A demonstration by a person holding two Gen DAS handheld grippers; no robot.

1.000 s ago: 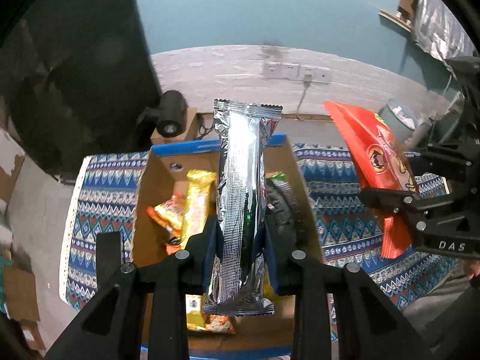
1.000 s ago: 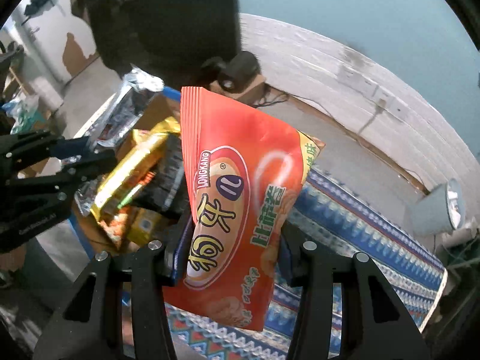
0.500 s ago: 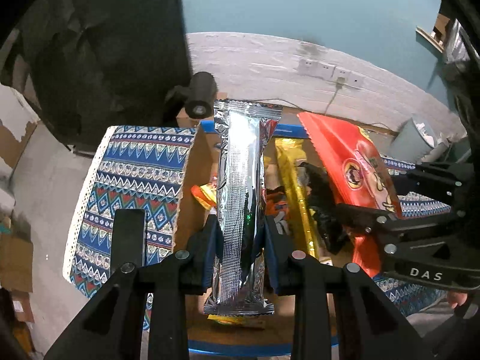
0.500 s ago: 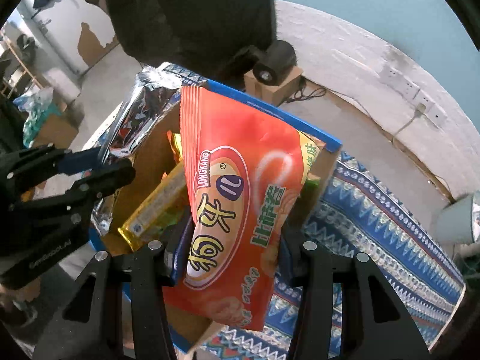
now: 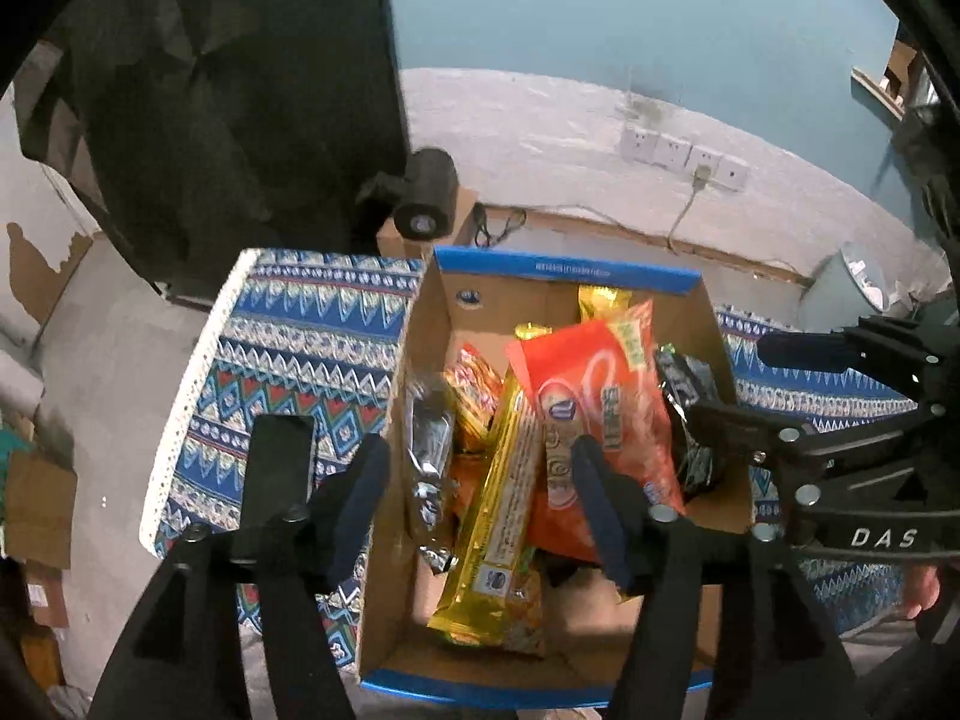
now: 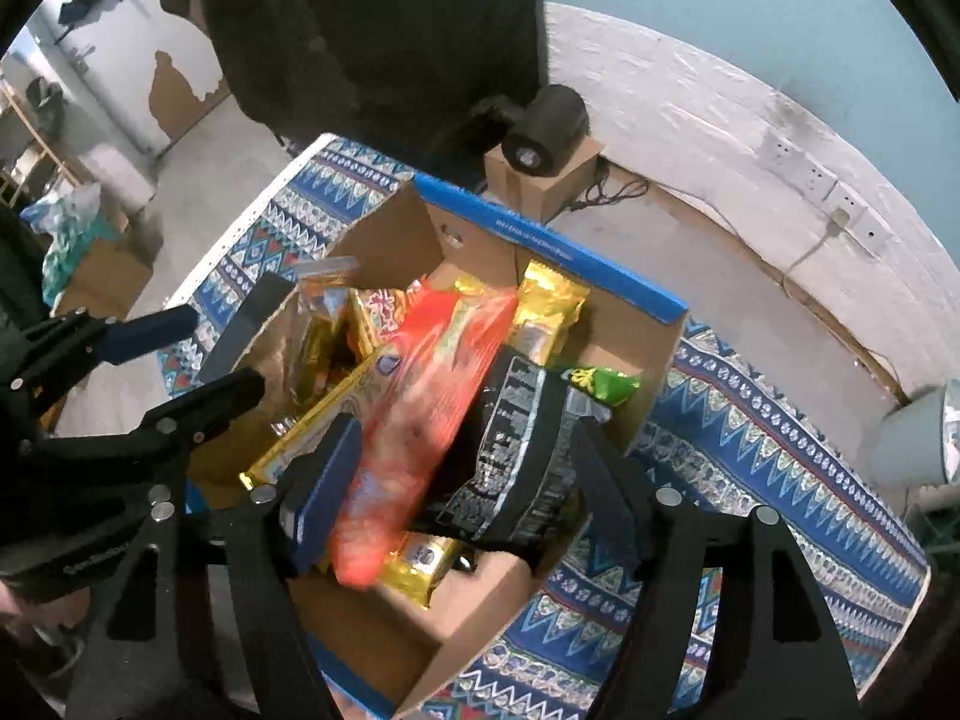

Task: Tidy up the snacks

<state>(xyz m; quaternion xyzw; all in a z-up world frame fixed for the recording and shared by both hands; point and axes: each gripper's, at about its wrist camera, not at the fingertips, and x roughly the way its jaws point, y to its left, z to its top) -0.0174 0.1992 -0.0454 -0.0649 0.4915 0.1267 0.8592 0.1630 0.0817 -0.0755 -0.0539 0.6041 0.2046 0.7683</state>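
1. Below my left gripper (image 5: 480, 492), whose jaws are opening with nothing pressed between the pads, the silver packet (image 5: 427, 450) lies along the left wall of the cardboard box (image 5: 564, 273) on the bench.
2. Mid-box, the gold bar (image 5: 501, 516) runs lengthwise, front to back.
3. Under my right gripper (image 6: 459, 480), jaws opening, the red chip bag (image 6: 420, 420) looks blurred and unpinched, leaning on the pile, long axis towards the far wall.
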